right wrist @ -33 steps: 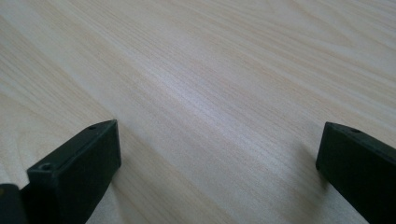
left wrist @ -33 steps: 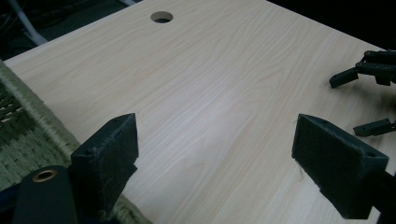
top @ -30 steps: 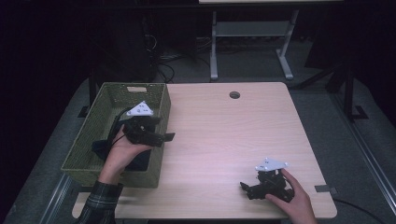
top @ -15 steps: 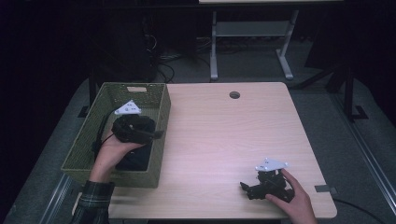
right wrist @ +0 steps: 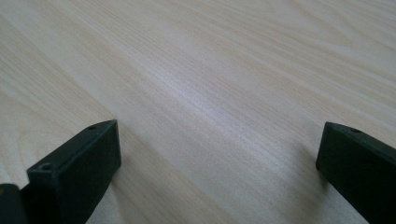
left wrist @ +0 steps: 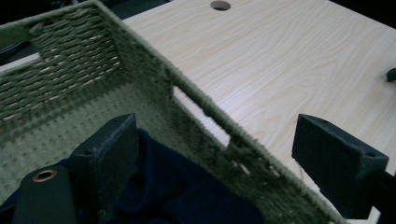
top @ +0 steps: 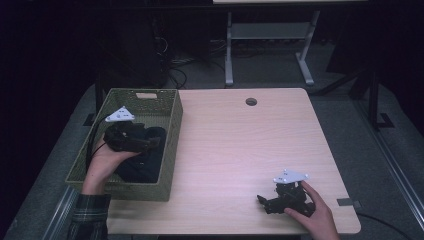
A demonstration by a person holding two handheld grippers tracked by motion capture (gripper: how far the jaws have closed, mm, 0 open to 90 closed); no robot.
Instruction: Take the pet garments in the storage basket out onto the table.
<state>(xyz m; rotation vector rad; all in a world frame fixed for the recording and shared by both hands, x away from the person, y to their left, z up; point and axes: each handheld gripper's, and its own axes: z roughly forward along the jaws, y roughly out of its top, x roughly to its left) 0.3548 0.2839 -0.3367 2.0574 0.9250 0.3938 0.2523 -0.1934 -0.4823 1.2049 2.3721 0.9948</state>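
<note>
The left gripper (top: 150, 141) hangs over the green woven basket (top: 170, 150) at the table's (top: 240, 150) left edge. In the left gripper view its jaws stand wide apart and hold nothing: one jaw is inside the basket, just above a dark blue cloth (left wrist: 177, 191), and the other is outside it, over the bare wood, so the basket's long wall (left wrist: 210, 121) runs between them. Whether the inner jaw touches the cloth cannot be told.

The cloth (top: 145, 165) lies bunched on the basket's floor, in the half nearer the person and close to the wall that faces the table's middle. The far half of the basket shows bare weave, and its far end wall has a handle slot (top: 145, 95).

The left hand (top: 102, 162) grips the gripper from below, its plaid sleeve (top: 90, 217) coming in past the basket's near end.

The right gripper (top: 263, 201) rests low on the table, well apart from the basket, near the front right corner, held by the right hand (top: 310, 212). Its jaws are also spread wide, with only wood grain between them in the right gripper view.

A round hole (top: 251, 101) sits in the table beyond the basket, near the far edge.
</note>
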